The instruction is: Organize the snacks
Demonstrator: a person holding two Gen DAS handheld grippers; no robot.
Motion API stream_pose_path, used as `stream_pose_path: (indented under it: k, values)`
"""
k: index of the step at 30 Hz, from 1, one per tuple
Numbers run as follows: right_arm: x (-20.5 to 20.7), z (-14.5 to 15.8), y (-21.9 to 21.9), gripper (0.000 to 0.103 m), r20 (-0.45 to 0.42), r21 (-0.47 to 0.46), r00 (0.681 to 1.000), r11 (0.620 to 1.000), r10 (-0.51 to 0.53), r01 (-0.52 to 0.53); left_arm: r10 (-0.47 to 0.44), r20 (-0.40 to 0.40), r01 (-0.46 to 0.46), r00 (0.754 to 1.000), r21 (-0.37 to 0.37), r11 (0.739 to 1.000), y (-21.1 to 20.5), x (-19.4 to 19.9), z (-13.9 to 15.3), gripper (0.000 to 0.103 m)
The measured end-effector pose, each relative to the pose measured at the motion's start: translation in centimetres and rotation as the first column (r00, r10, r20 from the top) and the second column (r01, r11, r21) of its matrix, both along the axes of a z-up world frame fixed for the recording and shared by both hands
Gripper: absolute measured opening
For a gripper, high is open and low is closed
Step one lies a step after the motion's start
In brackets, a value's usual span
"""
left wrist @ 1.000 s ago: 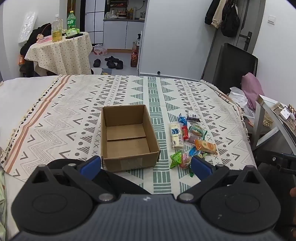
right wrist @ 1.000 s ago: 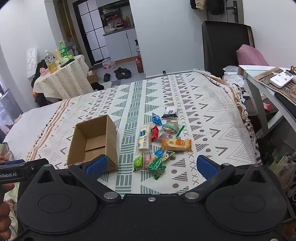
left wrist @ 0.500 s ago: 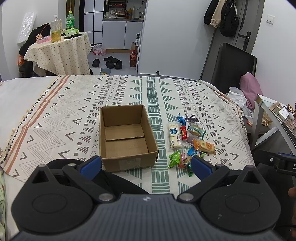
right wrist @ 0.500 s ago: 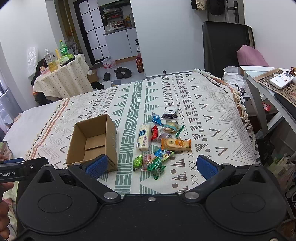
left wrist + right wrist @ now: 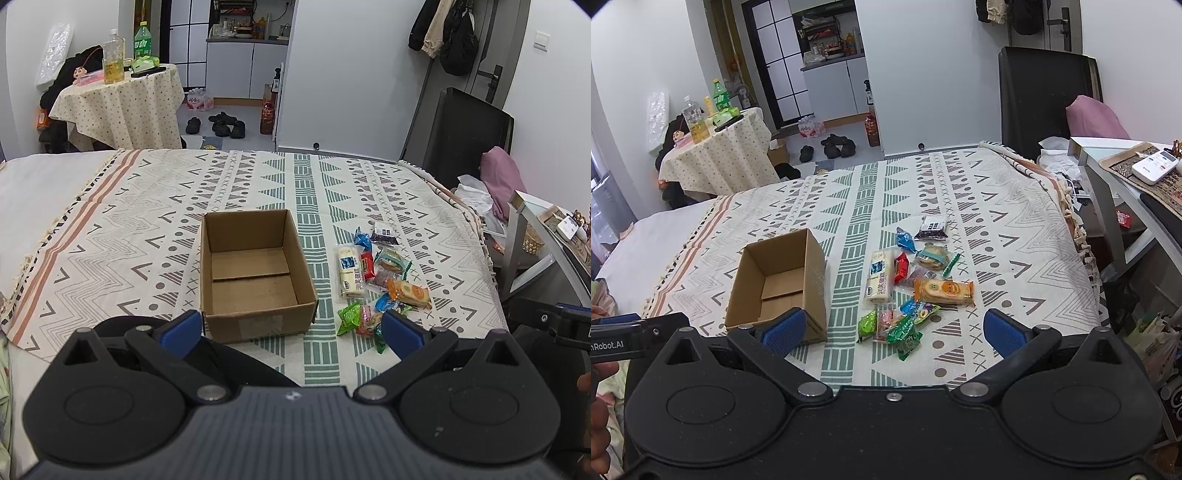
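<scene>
Hovering above the near edge of the patterned cloth, the left gripper has its blue-padded fingers spread wide apart with nothing between them. Just ahead of it, slightly toward its left finger, sits the open cardboard box, upright and holding nothing, its near wall close to the fingertips. Ahead and toward the right finger lies the cluster of wrapped snacks, just beside the box but not touching it.

The right gripper likewise hangs over the cloth's near edge, its fingers held wide with an empty gap. From this gripper the snacks lie straight ahead, between the lines of the two fingers: a green packet and another green wrapper nearest, a long pale bar lying lengthwise beyond them, a red packet touching its right side, an orange-wrapped biscuit pack to the right, and a dark pouch farthest away with a small blue sweet beside it. The box stands ahead of the right gripper's left finger, which overlaps its near corner in the right wrist view. A round table with bottles stands well beyond, off to the left, and a white remote rests on a side table to the far right.
</scene>
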State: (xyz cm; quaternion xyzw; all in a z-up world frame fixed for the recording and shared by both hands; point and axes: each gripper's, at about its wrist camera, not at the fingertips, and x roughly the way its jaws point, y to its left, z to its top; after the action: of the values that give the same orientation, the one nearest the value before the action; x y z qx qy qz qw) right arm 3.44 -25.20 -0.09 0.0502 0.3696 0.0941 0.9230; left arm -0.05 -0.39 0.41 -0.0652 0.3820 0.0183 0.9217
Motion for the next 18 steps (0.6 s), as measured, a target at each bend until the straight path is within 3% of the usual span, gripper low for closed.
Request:
stream_pose_path:
  k: [18]
  values:
    - [-0.34,0.59,1.00,0.103,0.024,-0.029,0.999,0.999,0.040,-0.039,0.010,0.005,-0.010,1.000,-0.008,1.000,0.91,-0.36,-0.09,0.103]
